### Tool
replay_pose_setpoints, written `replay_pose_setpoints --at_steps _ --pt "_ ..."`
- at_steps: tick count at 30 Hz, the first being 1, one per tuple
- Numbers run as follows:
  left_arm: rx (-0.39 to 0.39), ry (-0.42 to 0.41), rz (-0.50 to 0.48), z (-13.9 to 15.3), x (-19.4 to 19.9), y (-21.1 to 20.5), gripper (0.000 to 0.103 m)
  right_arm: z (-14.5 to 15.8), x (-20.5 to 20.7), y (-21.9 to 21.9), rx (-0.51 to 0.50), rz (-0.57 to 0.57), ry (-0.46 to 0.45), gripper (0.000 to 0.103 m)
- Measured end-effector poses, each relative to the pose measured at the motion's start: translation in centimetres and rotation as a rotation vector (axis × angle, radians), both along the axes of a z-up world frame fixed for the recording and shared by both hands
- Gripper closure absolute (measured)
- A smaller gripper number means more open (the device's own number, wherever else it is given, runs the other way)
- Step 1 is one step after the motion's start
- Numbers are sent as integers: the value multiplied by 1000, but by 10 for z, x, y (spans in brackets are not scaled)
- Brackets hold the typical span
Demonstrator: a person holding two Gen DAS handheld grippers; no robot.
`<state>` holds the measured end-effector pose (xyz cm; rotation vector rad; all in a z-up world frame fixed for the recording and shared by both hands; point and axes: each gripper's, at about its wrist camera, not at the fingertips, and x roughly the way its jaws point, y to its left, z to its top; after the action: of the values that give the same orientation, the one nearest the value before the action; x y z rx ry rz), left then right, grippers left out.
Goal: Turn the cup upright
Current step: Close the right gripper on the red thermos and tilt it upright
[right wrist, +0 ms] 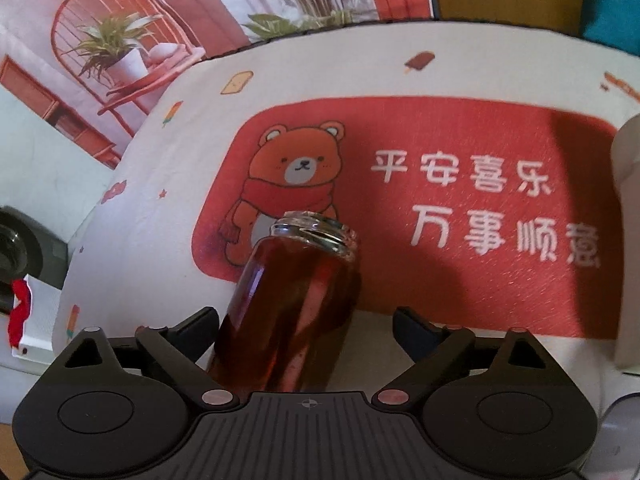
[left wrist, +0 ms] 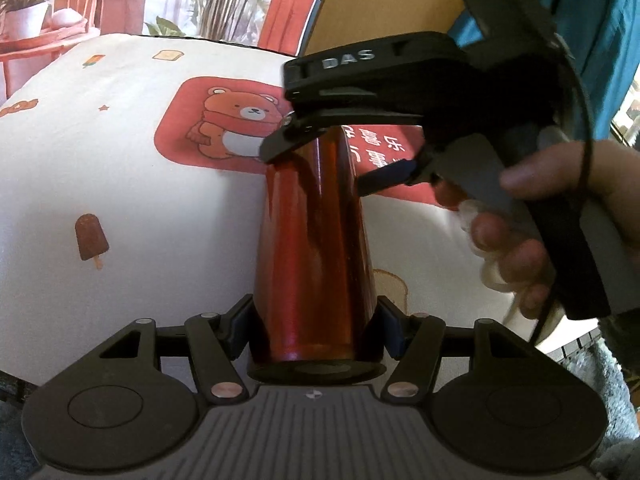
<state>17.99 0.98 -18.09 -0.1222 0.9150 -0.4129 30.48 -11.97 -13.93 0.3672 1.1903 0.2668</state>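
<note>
The cup (left wrist: 316,248) is a tall red translucent tumbler with a black base cap and a clear threaded glass mouth (right wrist: 314,234). In the left wrist view my left gripper (left wrist: 314,330) is shut on the cup near its black base, with the cup pointing away over the table. My right gripper (left wrist: 316,160) reaches in from the right, its fingers on either side of the cup's far end. In the right wrist view the cup (right wrist: 288,312) lies between my right gripper's (right wrist: 306,326) spread fingers, touching the left one, with a gap to the right one.
The table carries a white cloth (left wrist: 120,184) with a red bear panel (right wrist: 440,208) and printed ice lollies. A white object (right wrist: 628,240) stands at the right edge. A backdrop with plants and red chairs (right wrist: 120,52) hangs behind the table.
</note>
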Motion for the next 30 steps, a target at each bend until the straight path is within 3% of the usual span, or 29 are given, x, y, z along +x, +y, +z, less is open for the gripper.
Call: replay_pose_setpoints --at_steps 22,24,30 --pt "10 -15 -12 -7 -2 0 38 -4 11 16 -75 10 -24 24" --pt "10 -16 -13 -7 -2 0 38 -3 11 17 -82 15 -26 31" --pt "-26 -5 -26 -7 -2 2 37 0 2 10 -17 4 -39 36"
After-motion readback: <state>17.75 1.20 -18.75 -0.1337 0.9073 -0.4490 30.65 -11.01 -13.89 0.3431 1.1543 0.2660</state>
